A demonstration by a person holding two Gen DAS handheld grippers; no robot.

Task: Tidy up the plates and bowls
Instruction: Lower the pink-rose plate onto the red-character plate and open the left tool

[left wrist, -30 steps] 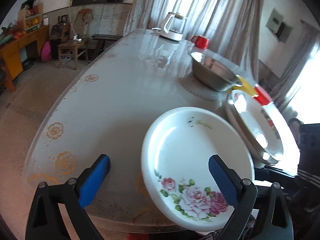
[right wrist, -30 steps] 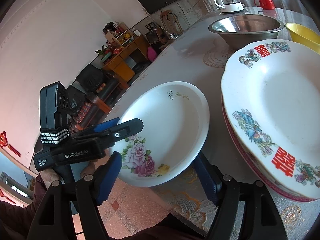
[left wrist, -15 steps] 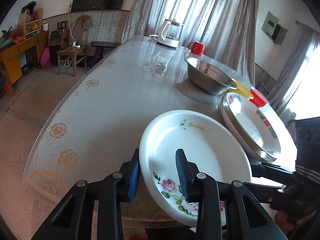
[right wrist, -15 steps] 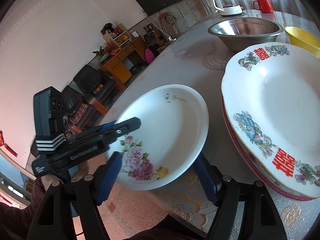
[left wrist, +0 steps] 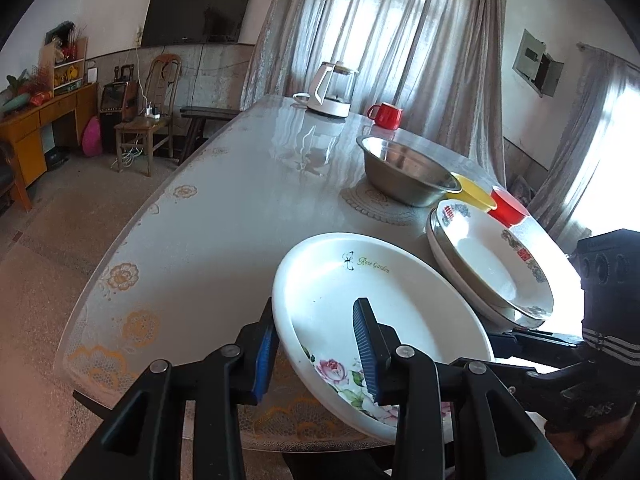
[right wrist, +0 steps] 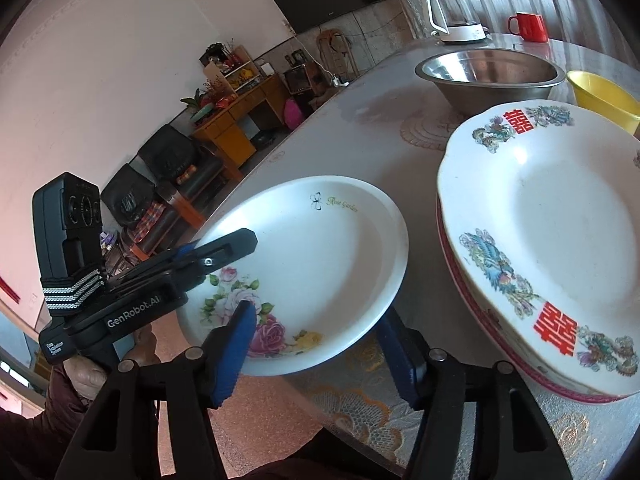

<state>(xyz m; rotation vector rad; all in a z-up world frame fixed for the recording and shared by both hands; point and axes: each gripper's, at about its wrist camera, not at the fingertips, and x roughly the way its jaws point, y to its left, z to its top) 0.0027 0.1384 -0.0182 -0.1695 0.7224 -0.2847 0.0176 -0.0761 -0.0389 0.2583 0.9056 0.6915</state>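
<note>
Table edge (left wrist: 132, 240) — rose plate (left wrist: 384, 292) rim clamped in left tool (left wrist: 316, 344).

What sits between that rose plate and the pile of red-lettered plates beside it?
Nothing visible: only bare table separates the rose plate from the stack of plates. The left gripper already clamps the rose plate's rim.

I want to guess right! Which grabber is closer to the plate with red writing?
Right. The right gripper sits beside the red-lettered plate, jaws closing around the rose plate; the left gripper clamps the rose plate's far rim.
</note>
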